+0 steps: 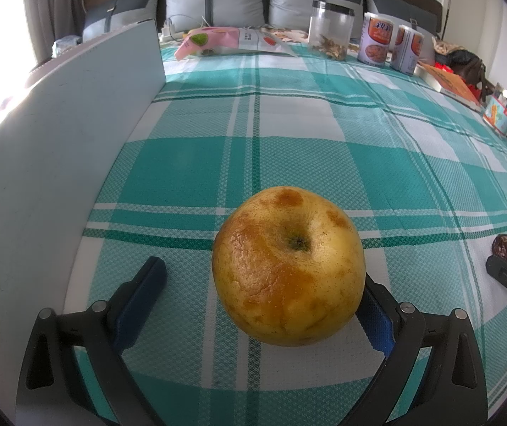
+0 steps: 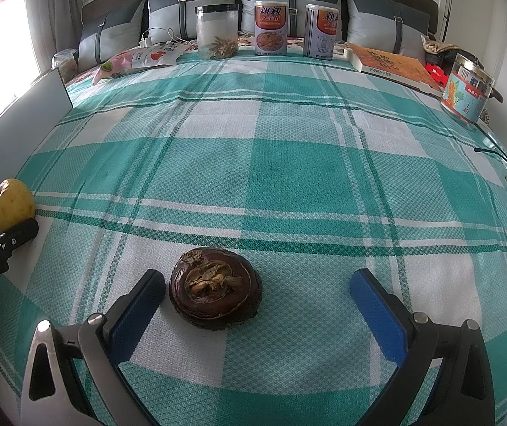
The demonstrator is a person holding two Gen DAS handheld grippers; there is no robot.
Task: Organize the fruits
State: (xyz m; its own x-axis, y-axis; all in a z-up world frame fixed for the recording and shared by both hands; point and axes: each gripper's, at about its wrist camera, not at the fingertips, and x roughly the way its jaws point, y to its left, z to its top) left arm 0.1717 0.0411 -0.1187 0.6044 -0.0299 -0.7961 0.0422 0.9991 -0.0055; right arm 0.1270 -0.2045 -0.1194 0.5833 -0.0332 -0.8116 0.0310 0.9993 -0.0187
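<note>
A yellow apple (image 1: 288,266) with brown bruises rests on the teal plaid cloth (image 1: 288,124). It lies between the fingers of my left gripper (image 1: 260,277), which is open. The apple is against the right pad, and a gap shows beside the left pad (image 1: 143,294). In the right wrist view a dark brown, wrinkled round fruit (image 2: 215,289) lies on the cloth inside my open right gripper (image 2: 257,282), close to the left pad (image 2: 139,305) and well apart from the right one. The apple (image 2: 10,206) and the brown fruit (image 1: 505,250) each show at the edge of the other view.
A white upright board (image 1: 58,142) runs along the left side. At the far end stand a clear jar (image 2: 217,32), two printed cans (image 2: 270,28), a pink snack bag (image 2: 136,58), an orange book (image 2: 391,64) and a lidded tin (image 2: 468,87). A cable (image 2: 501,163) lies at the right edge.
</note>
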